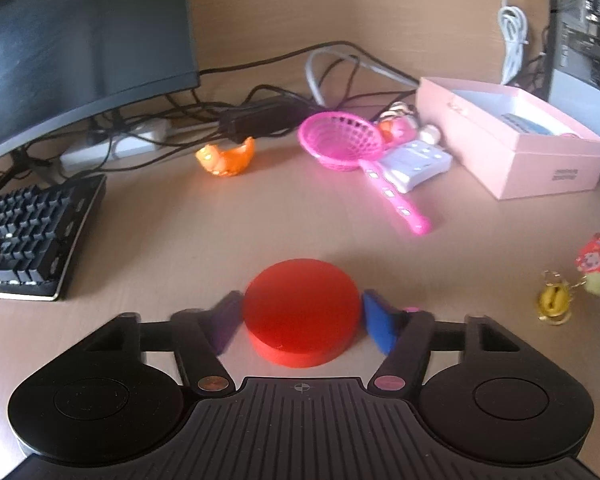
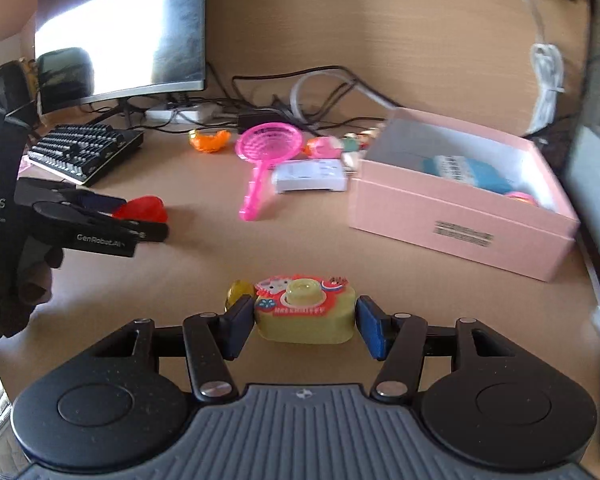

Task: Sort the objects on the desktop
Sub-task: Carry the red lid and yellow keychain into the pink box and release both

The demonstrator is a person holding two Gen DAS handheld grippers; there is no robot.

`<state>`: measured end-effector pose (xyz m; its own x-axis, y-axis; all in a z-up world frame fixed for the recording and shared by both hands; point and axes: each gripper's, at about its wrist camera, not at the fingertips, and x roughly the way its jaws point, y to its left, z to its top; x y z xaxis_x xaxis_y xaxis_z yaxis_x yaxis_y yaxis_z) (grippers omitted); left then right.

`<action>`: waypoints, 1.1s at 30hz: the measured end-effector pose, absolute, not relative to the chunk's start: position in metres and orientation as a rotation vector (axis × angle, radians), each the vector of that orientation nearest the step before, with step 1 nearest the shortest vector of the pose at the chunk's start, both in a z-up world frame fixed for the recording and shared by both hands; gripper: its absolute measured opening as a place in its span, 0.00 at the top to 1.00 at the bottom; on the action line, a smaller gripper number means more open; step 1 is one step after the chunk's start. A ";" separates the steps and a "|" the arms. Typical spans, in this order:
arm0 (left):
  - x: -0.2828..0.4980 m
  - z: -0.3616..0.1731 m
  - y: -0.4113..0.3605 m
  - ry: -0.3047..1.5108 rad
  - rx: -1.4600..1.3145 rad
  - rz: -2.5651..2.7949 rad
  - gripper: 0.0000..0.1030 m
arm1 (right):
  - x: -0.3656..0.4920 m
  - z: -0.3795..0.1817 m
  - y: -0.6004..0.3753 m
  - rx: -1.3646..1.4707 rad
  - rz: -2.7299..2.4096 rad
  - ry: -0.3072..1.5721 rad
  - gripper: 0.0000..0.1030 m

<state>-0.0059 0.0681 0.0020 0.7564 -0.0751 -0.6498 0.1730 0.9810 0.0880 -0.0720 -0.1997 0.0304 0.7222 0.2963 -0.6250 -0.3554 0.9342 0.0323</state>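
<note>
Left wrist view, object: flat red round disc of matte plastic, lying on the wooden desk near its front edge, between the two blue-padded fingers.
Left wrist view, claw: left gripper is partly closed around the disc; the right pad sits at the rim, the left pad is blurred, so contact is uncertain and no firm grip is visible.
Left wrist view, handling: the disc looks rigid, light and smooth-walled; its low rim probably offers little height, so the pads are best set across the widest diameter and low on the wall.
Left wrist view, surroundings: pink plastic net scoop, orange toy and open pink cardboard box lie toward the back edge; black keyboard at the left edge.
Right wrist view, object: yellow toy camera with a red cartoon sticker, on the desk near the front edge, with the box behind it to the right.
Right wrist view, claw: right gripper is half open and straddles the toy; the left pad seems to meet its side, the right pad stands just clear, so nothing is held.
Right wrist view, handling: the toy looks hard, hollow and light, with rounded corners; the flat side walls appear the safest hold, away from the raised lens and the small yellow charm at its left.
</note>
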 end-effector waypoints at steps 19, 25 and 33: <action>-0.014 0.128 -0.061 0.391 0.176 -0.410 0.33 | -0.101 0.170 -0.299 0.039 0.157 0.352 0.46; 0.053 0.136 -0.099 0.386 0.132 -0.429 0.33 | -0.053 0.196 -0.305 0.104 0.100 0.341 0.46; 0.117 0.091 -0.099 0.527 0.067 -0.427 0.18 | 0.041 0.182 -0.275 0.125 0.048 0.363 0.46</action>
<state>0.1167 -0.0990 0.0908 0.7787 -0.3774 -0.5012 0.4116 0.9102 -0.0460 0.0406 -0.2748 0.1817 0.9337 0.0691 -0.3512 -0.0242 0.9911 0.1306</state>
